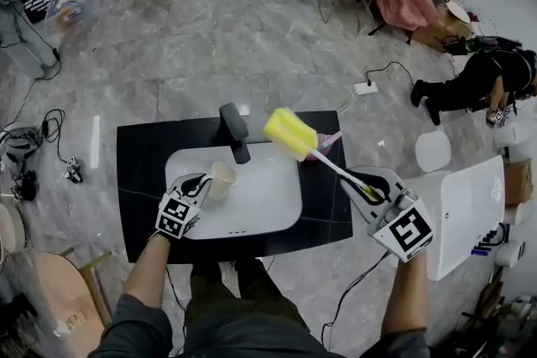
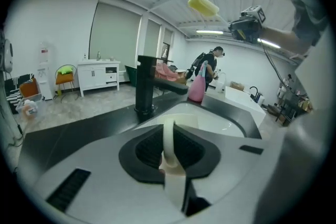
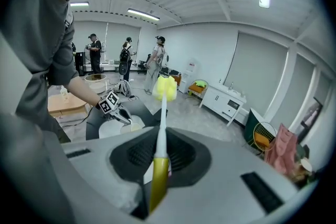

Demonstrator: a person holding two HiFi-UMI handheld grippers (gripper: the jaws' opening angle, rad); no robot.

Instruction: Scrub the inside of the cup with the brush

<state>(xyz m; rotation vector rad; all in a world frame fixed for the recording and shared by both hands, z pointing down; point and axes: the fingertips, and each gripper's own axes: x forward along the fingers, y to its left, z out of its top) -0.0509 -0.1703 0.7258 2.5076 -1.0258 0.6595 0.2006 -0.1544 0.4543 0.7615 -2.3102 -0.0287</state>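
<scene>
Cup point(image 1: 222, 179): cream, held by its wall. The left gripper point(image 1: 204, 185) has its jaws almost together, pinching the thin rim wall with one pad inside and one outside. It hangs low over the near-left part of the white sink point(image 1: 273, 210), just beside the black faucet point(image 1: 235, 131). It's tilted, and I can't tell which way the mouth faces.

The right gripper point(image 1: 363, 186) has its jaws clamped on the yellow near end of the brush point(image 1: 333, 166) handle. The yellow sponge head point(image 1: 289, 132) sticks out far-left, raised over the far edge of the sink. It's apart from the cup and not inside it, so scrubbing isn't started.

Risks:
- The grip is on one wall only, so a push from the sponge could twist the cup or slip it out of the pads into the basin.
- The brush is held at the very end of a long thin handle, so the head may wobble or flex and miss the mouth.
- The sponge looks wide against the cup mouth and may jam, then drag the cup out on the pull-back.
- The faucet is close to both, so either could knock it on the way in.

Containers:
- Cup: the inside isn't visible, so contents unknown.
- Sink: no water or other items visible.
- Pink bottle point(image 1: 330, 142): on the black countertop point(image 1: 143, 180) at the sink's far-right edge, contents unknown.
</scene>
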